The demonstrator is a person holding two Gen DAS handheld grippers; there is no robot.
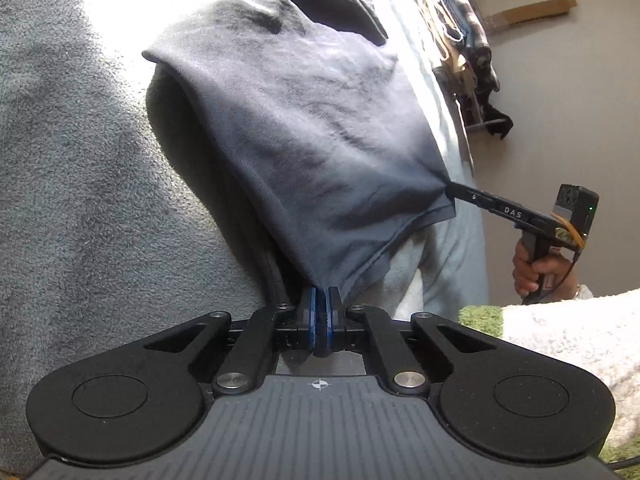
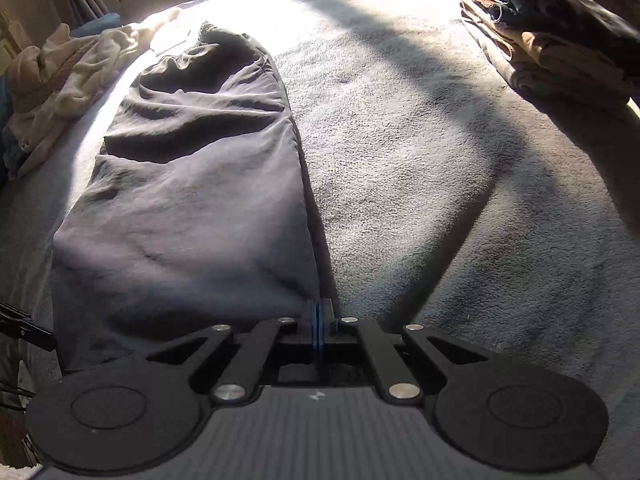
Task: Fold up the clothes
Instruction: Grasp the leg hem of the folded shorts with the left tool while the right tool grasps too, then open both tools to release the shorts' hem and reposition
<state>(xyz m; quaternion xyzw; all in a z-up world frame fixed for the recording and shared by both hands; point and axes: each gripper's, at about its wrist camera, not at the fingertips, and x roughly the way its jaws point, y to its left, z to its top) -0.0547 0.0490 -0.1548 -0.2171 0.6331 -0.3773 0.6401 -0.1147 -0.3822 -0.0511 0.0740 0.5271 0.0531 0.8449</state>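
- Jaws of the left gripper [image 1: 320, 300] are clamped on one near hem corner of the dark garment [image 1: 304, 120].
- Right gripper [image 2: 319, 312] pinches the other near corner, its jaws closed on the cloth.
- Garment lies on the grey blanket [image 2: 420, 180], long axis running away from both grippers.
- Folded clothes stack [image 2: 560, 40] sits far right; crumpled laundry [image 2: 60, 76] far left.

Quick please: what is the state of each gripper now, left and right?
Left gripper: shut on a corner of the dark garment.
Right gripper: shut on the garment's other near corner.
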